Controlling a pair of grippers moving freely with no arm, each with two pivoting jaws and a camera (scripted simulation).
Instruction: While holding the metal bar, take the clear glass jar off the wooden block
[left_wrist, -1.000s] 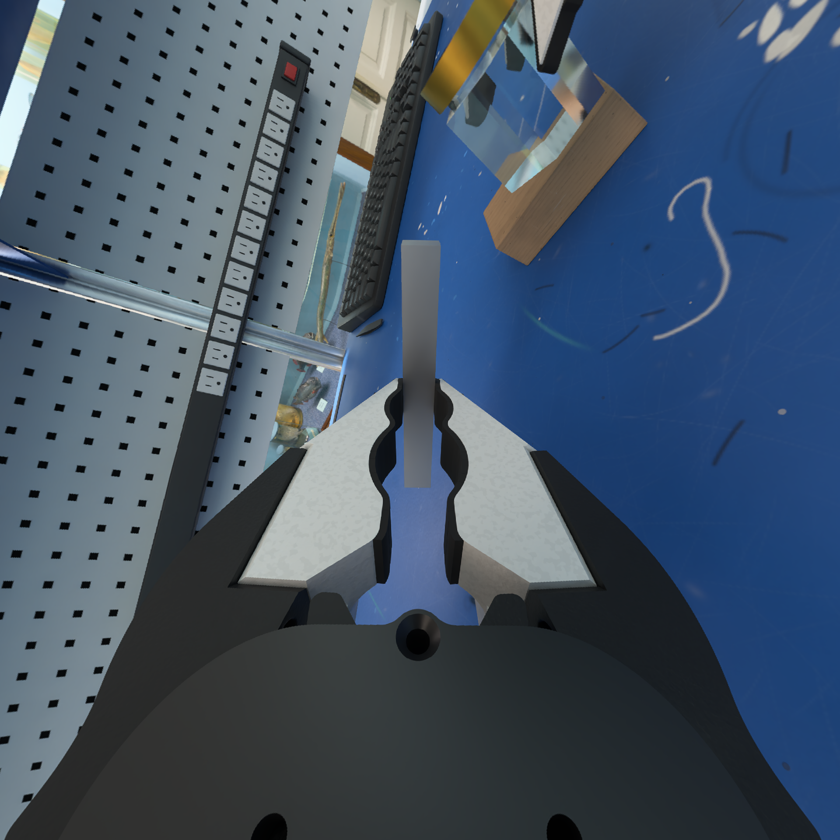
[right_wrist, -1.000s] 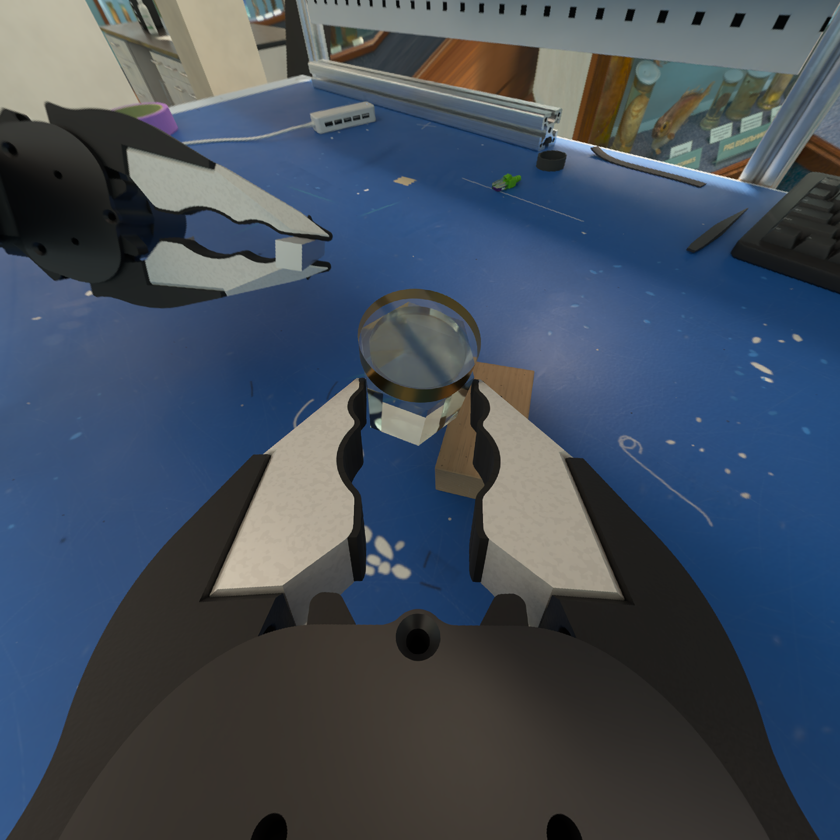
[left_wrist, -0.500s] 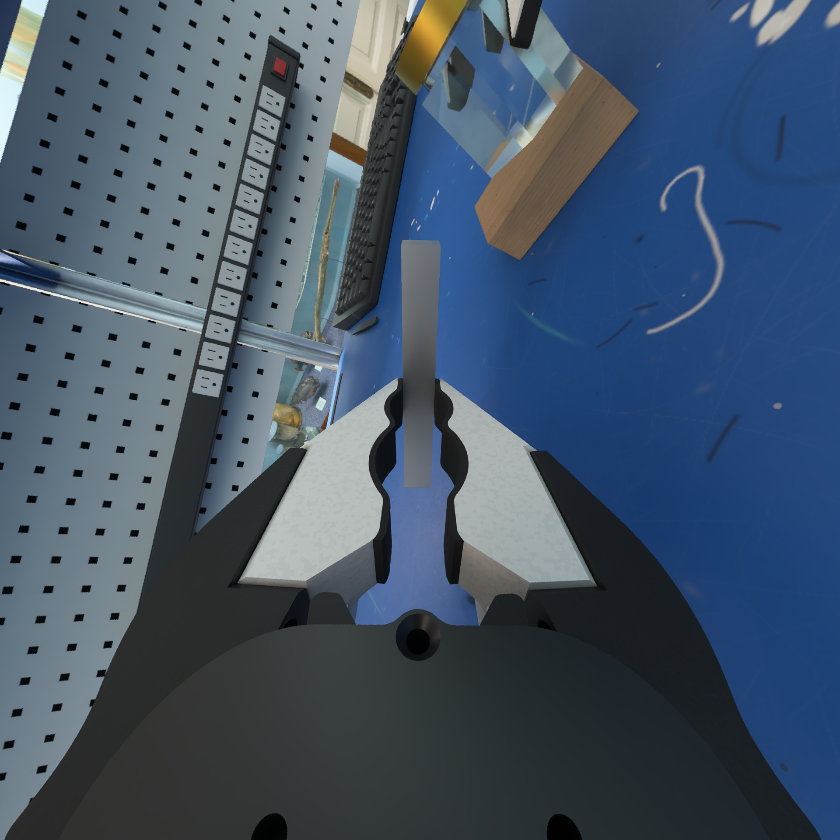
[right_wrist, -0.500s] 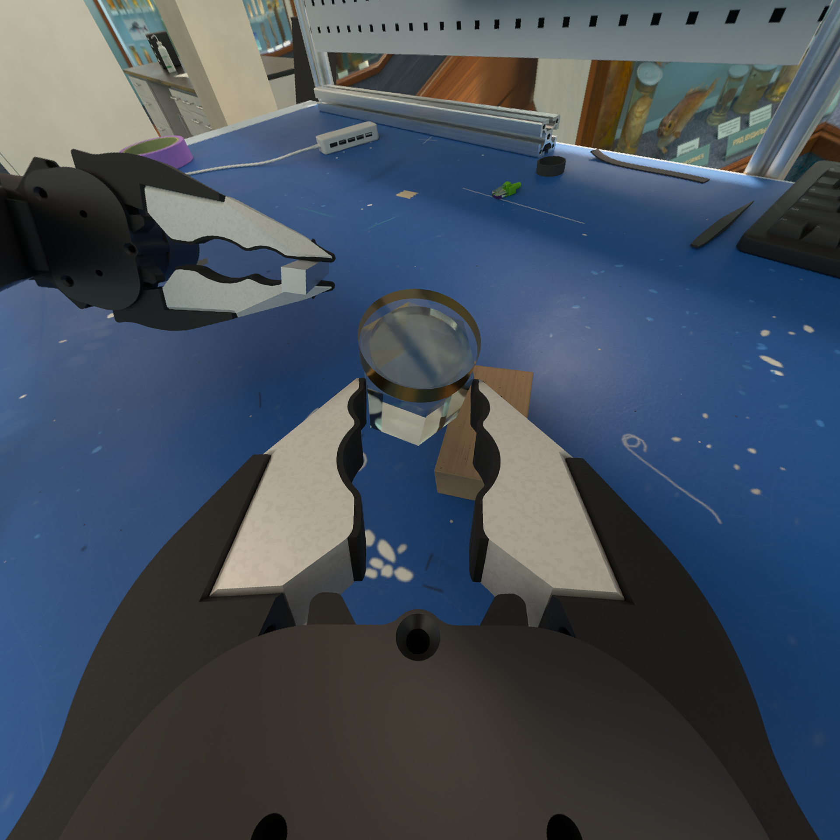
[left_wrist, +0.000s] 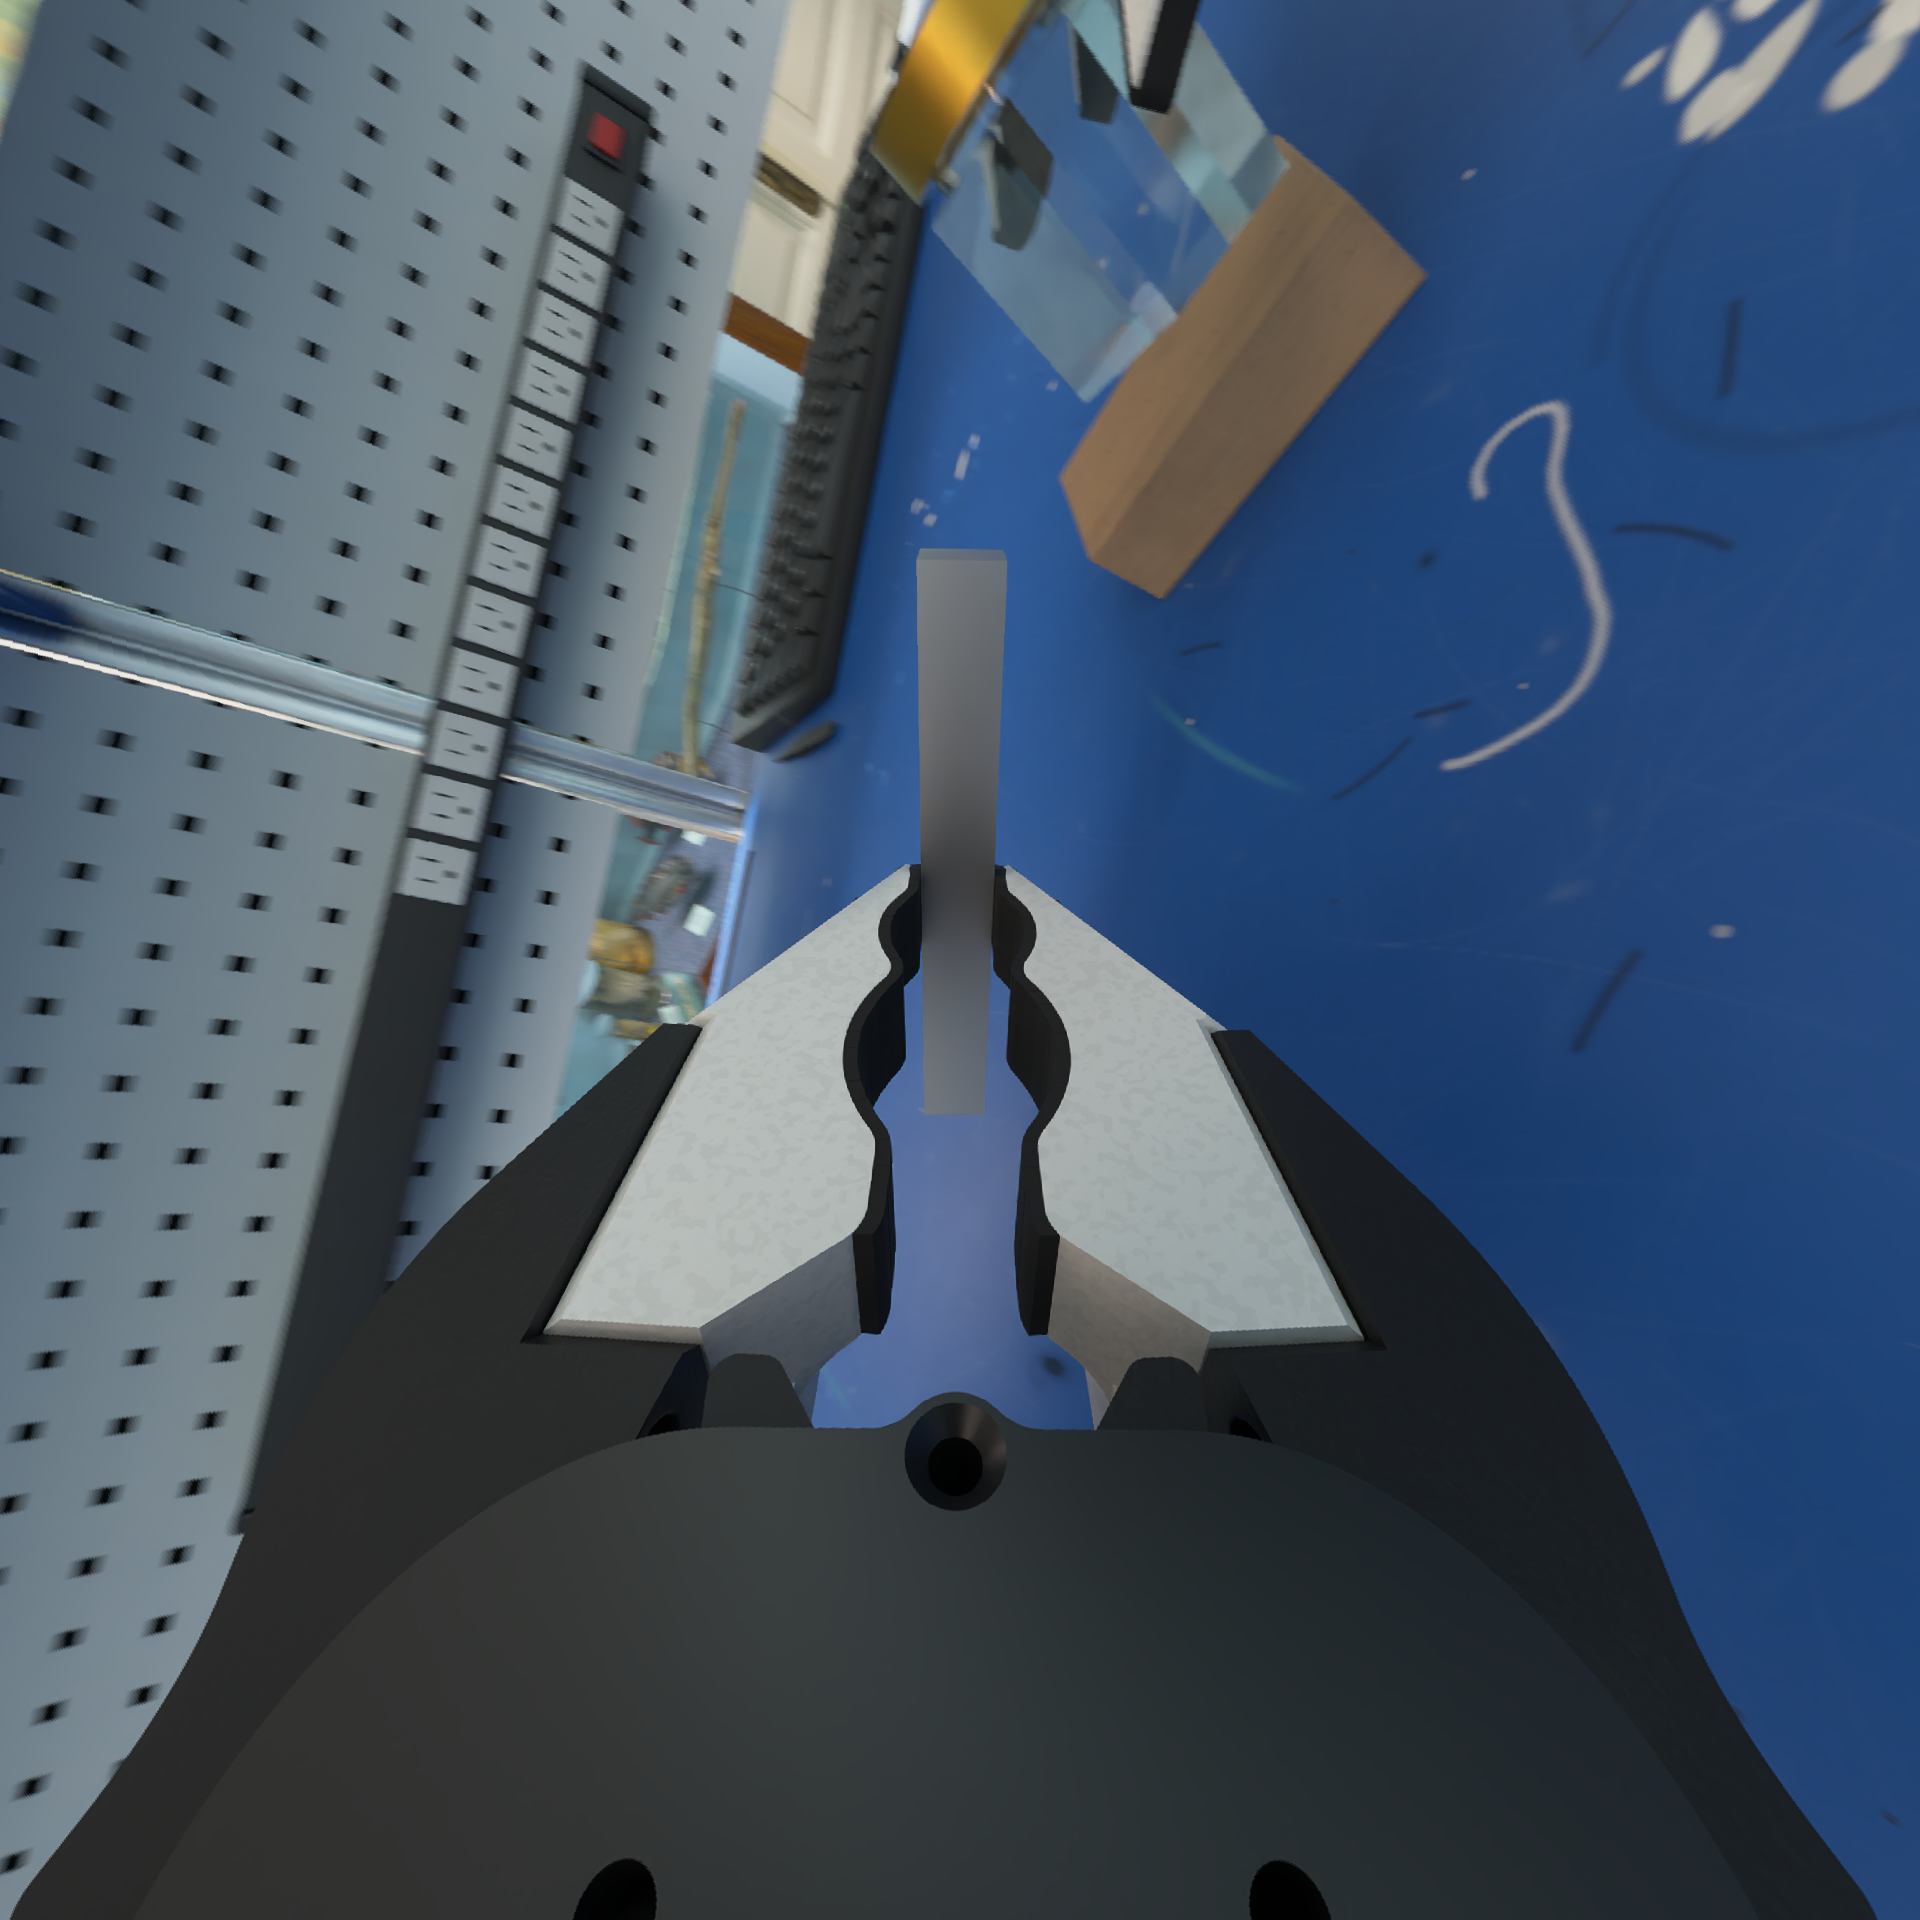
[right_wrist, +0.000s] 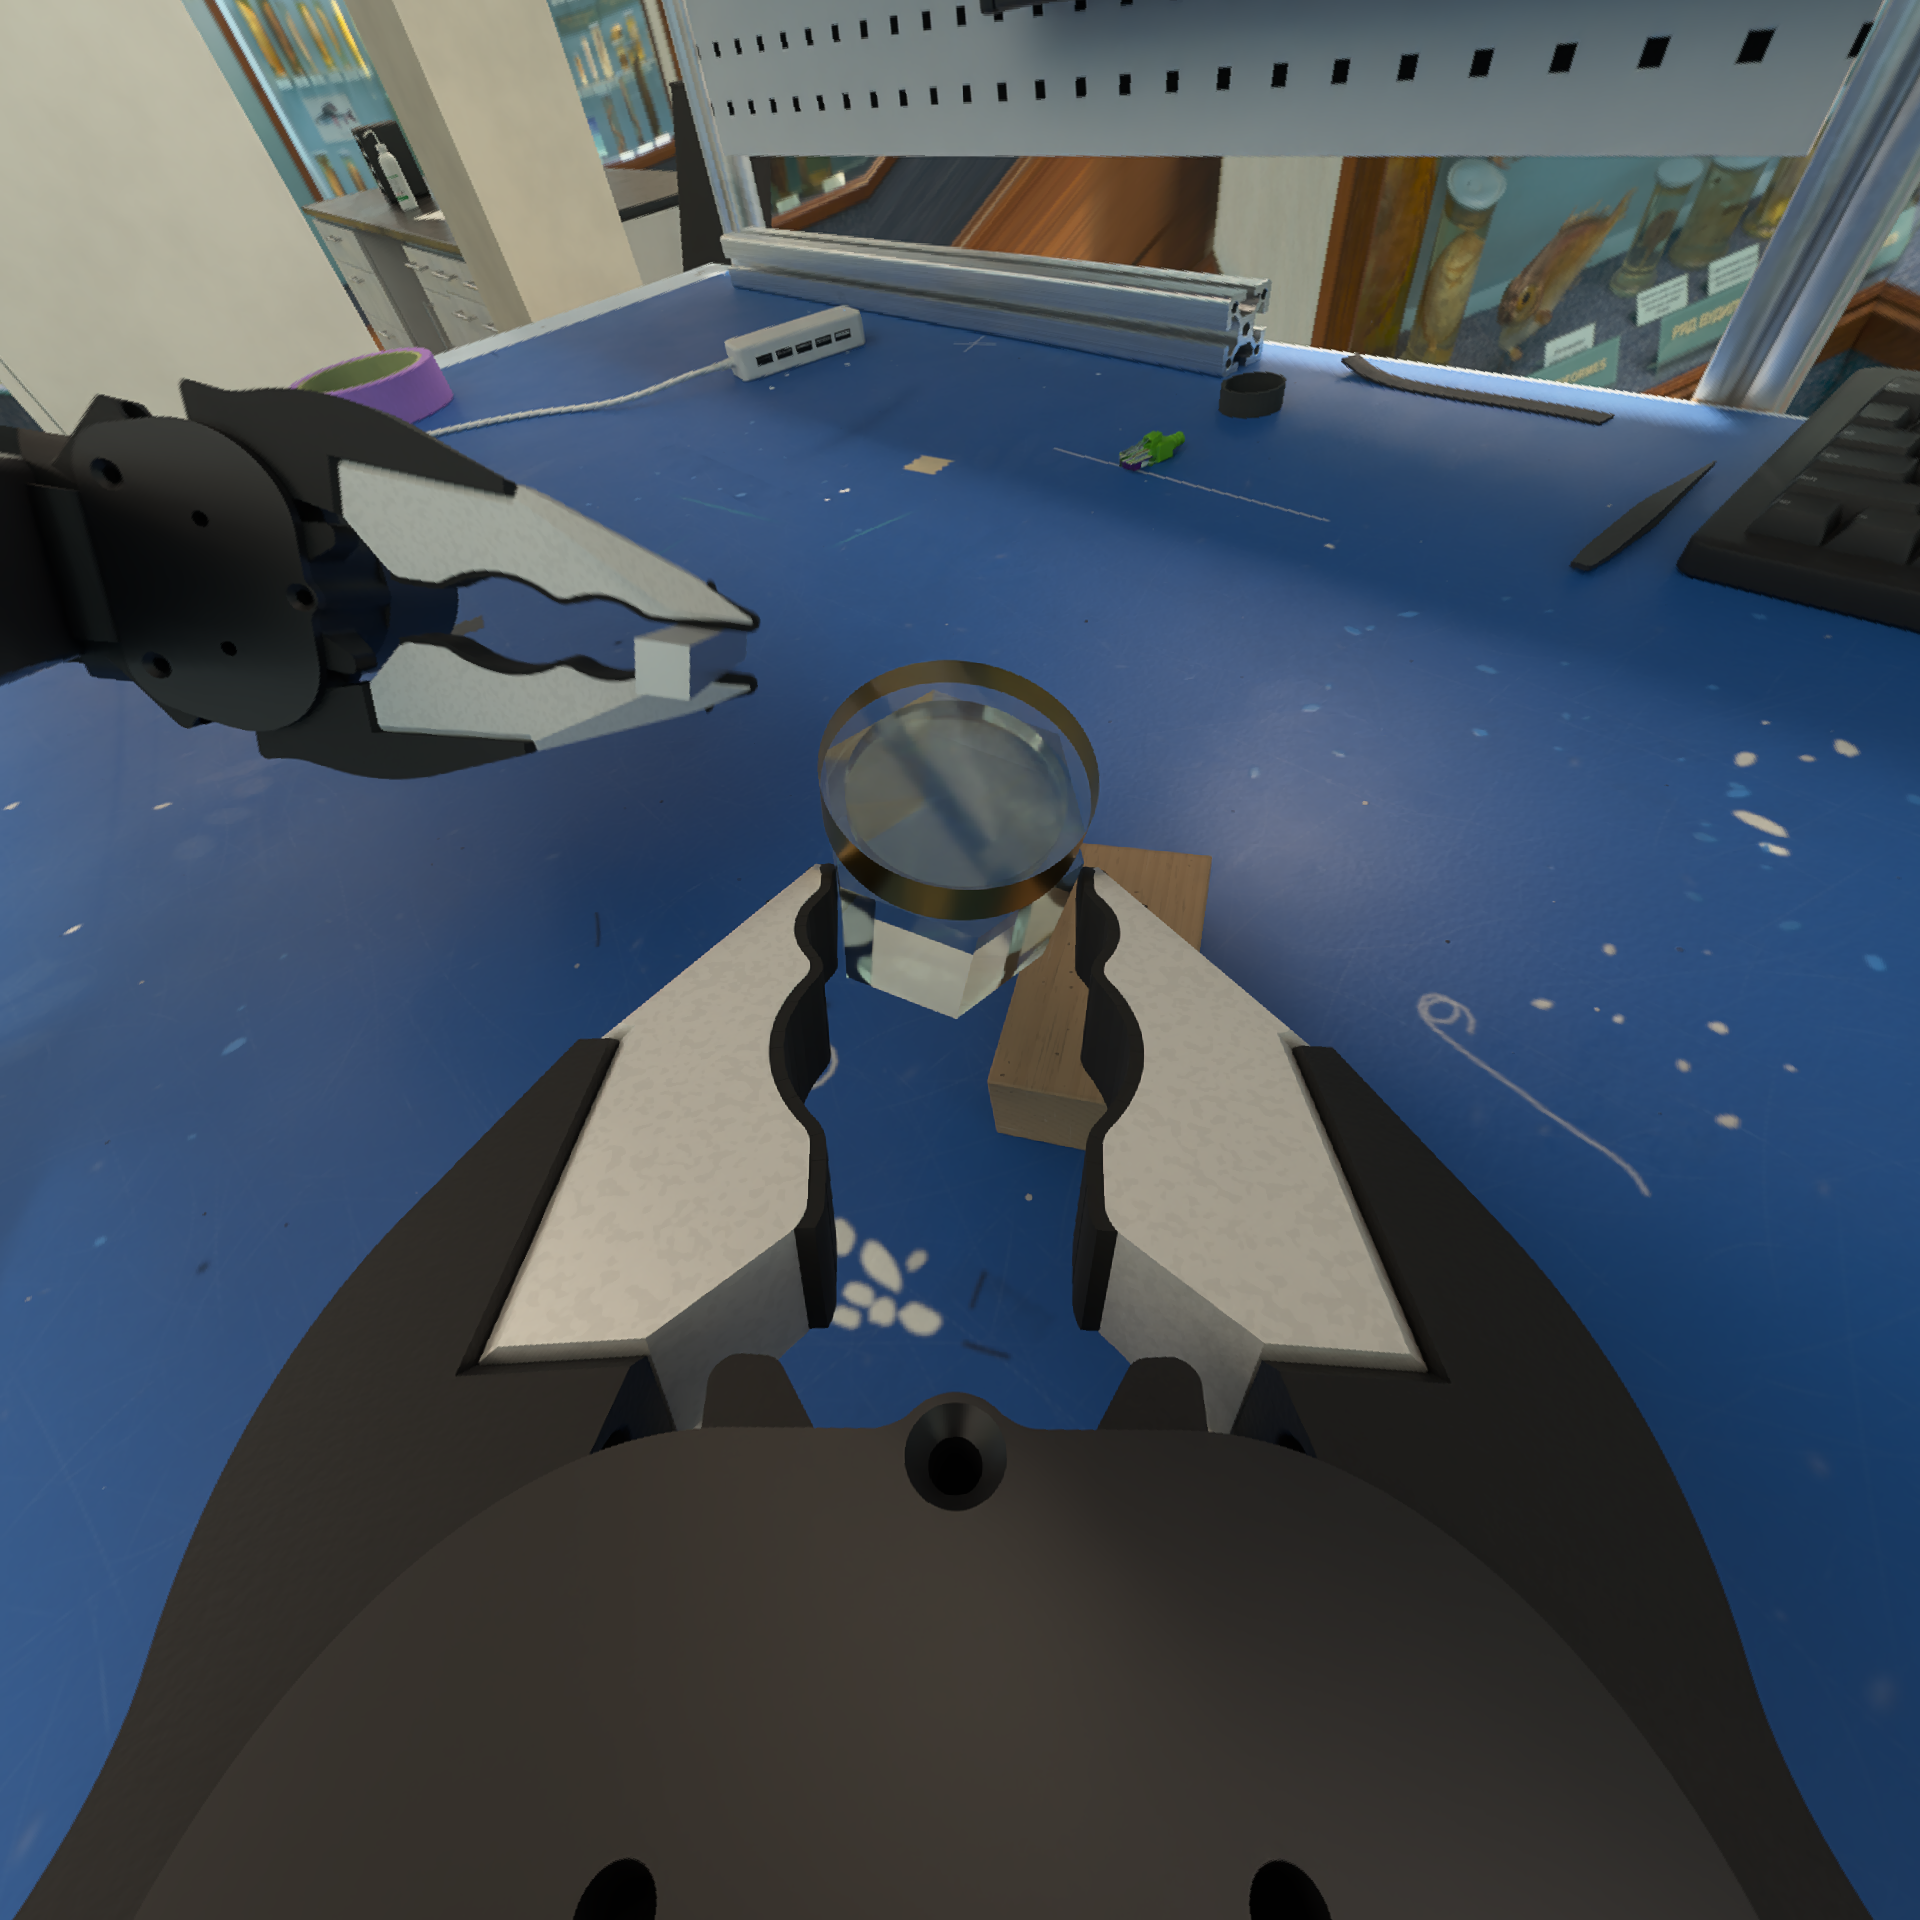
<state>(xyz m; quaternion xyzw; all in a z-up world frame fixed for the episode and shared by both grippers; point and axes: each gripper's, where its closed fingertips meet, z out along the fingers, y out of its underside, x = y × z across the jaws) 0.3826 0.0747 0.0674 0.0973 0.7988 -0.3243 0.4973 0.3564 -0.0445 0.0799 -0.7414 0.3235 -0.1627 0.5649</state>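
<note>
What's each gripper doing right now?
Left gripper: shut on the metal bar.
Right gripper: shut on the clear glass jar, above the wooden block.

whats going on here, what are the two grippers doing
The left gripper is shut on a grey metal bar, held above the blue table. The right gripper is closed on the body of a clear glass jar with a gold-rimmed lid. In the left wrist view the jar looks tilted, its base at the wooden block; whether it has lifted clear is hard to tell. The left gripper sits off to the jar's left, apart from it.
</note>
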